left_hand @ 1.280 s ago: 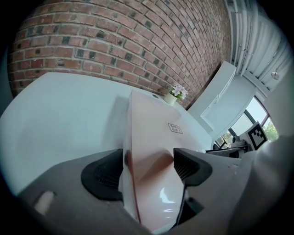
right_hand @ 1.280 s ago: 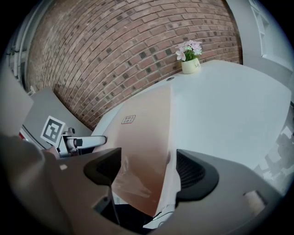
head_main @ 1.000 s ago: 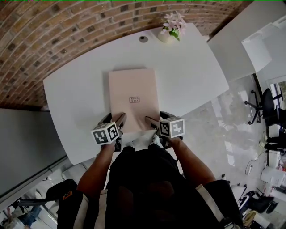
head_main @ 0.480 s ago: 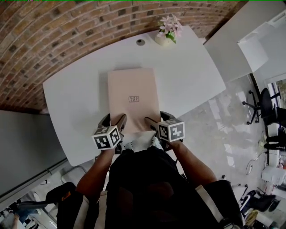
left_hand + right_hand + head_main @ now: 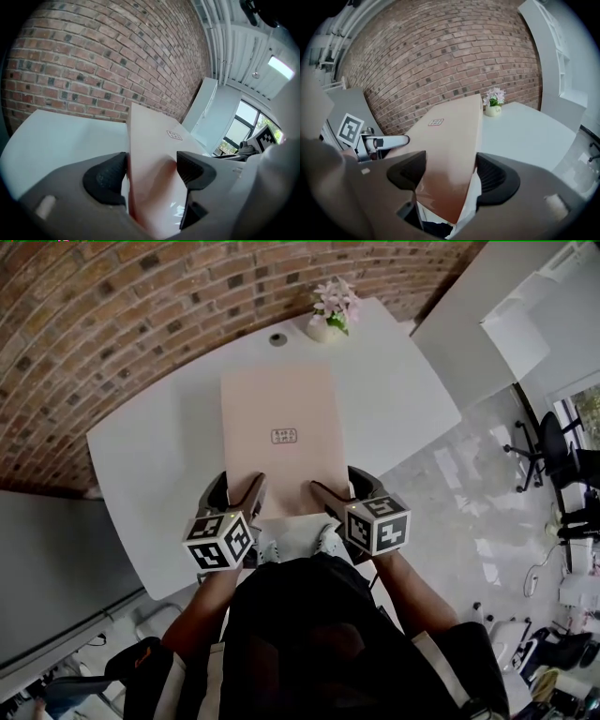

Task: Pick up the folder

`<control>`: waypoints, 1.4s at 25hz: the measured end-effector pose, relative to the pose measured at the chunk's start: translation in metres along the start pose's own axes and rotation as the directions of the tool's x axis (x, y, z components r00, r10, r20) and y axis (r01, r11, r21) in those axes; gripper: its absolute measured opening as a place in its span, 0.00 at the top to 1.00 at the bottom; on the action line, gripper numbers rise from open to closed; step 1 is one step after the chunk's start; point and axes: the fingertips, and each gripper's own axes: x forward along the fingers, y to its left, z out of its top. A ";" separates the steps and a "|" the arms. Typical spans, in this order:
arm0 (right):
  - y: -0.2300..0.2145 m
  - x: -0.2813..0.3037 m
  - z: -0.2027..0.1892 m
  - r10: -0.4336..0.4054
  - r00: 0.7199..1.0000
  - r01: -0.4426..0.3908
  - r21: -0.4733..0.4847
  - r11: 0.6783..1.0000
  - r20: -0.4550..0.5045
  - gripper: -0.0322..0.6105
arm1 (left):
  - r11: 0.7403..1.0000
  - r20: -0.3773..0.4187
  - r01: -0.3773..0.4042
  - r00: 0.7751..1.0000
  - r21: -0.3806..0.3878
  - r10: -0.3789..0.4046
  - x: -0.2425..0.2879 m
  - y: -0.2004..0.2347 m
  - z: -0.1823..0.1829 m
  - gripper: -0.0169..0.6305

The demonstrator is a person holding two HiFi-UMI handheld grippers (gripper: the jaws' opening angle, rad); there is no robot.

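Left gripper (image 5: 237, 487) (image 5: 150, 167) was clamped on the folder (image 5: 279, 404) (image 5: 154, 140) (image 5: 451, 133) at its near left corner. In the left gripper view one dark pad sat against the folder's underside and the other pressed down on its top face, throwing a shadow there. Right gripper (image 5: 342, 487) (image 5: 450, 171) gripped the near right corner the same way, with the sheet passing between its pads.

The pale pink folder lay lengthwise away from the person, above the white table (image 5: 141, 446) (image 5: 61, 136) (image 5: 525, 131). In both gripper views it tilted upward, and its far edge stood against the brick wall (image 5: 94, 315) (image 5: 93, 56) (image 5: 440, 47) rather than on the tabletop. A small printed label (image 5: 284, 436) (image 5: 174, 135) (image 5: 436, 122) sat near the middle of its top face.

Each gripper carried a marker cube: the left one (image 5: 221, 540) and the right one (image 5: 378, 524) were on the near side of the table edge, just in front of the person's dark torso (image 5: 300, 634). The left cube also showed in the right gripper view (image 5: 350, 129).

At the table's far edge stood a pot of pink flowers (image 5: 335, 306) (image 5: 495, 99), well apart from the folder, with a round hole (image 5: 277, 338) in the tabletop just beside it. A glossy floor (image 5: 469, 493) and an office chair (image 5: 562, 460) lay to the right.
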 end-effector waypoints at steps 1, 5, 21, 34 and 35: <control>0.001 -0.007 0.008 -0.005 1.000 0.005 -0.005 1.000 0.025 0.42 | 1.000 0.022 0.008 1.000 0.008 -0.009 -0.002 -0.007 0.009 0.46; 0.004 -0.038 0.035 -0.030 0.993 0.033 -0.021 0.999 0.116 0.42 | 0.997 0.096 0.048 0.994 0.060 -0.054 -0.015 -0.033 0.041 0.46; -0.008 -0.125 0.069 -0.139 0.939 0.155 -0.027 0.988 0.314 0.42 | 0.972 0.197 0.168 0.960 0.166 -0.199 -0.028 -0.115 0.084 0.46; -0.021 -0.135 0.066 -0.168 0.932 0.181 -0.012 0.983 0.322 0.42 | 0.968 0.182 0.184 0.960 0.173 -0.215 -0.019 -0.130 0.080 0.46; -0.021 -0.135 0.066 -0.168 0.932 0.181 -0.011 0.984 0.321 0.42 | 0.968 0.181 0.184 0.960 0.173 -0.215 -0.018 -0.130 0.080 0.46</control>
